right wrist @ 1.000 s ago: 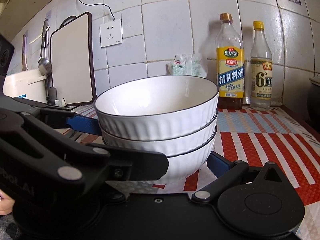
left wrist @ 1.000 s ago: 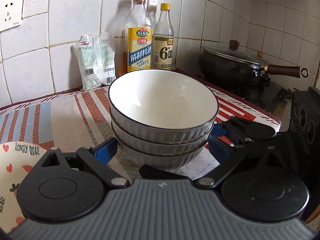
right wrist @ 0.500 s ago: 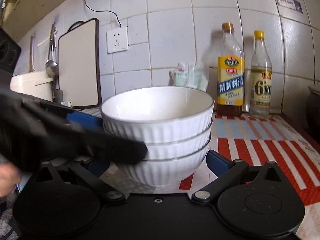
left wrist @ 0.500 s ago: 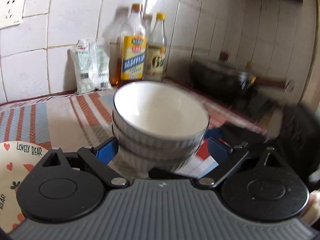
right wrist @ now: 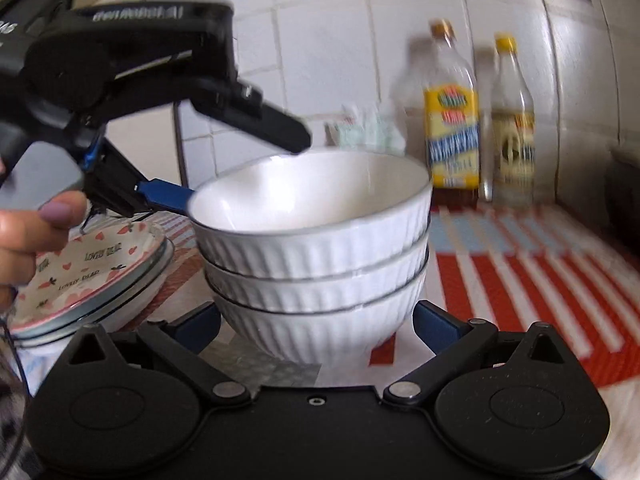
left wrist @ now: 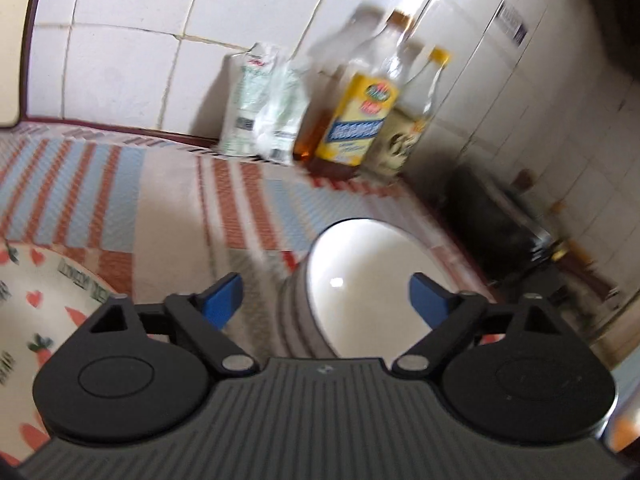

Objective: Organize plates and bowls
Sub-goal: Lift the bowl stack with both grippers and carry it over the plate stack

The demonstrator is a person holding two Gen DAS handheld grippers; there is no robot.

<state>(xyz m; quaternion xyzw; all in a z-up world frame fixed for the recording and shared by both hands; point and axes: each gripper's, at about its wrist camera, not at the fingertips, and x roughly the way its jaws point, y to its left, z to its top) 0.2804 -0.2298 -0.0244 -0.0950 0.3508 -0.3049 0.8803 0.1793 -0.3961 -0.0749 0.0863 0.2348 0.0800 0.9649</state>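
Note:
A stack of three white ribbed bowls (right wrist: 316, 252) stands on the striped cloth (right wrist: 520, 272). My right gripper (right wrist: 316, 324) is open, its blue fingertips on either side of the bottom bowl. My left gripper (left wrist: 326, 296) is open and raised above the stack (left wrist: 360, 280), looking down into the top bowl. In the right wrist view the left gripper (right wrist: 236, 160) hangs over the top bowl's left rim. A stack of heart-patterned "Lovely Bear" plates (right wrist: 88, 268) lies left of the bowls and also shows in the left wrist view (left wrist: 44, 304).
Two bottles (right wrist: 454, 120) (right wrist: 512, 124) and a white bag (left wrist: 264, 104) stand against the tiled wall behind. A dark wok (left wrist: 500, 216) sits on the stove to the right. A cutting board leans on the wall at left.
My left gripper has lifted from beside the bowl stack and tilted, now above it. My right gripper stays around the bottom bowl. The plates came into the right wrist view.

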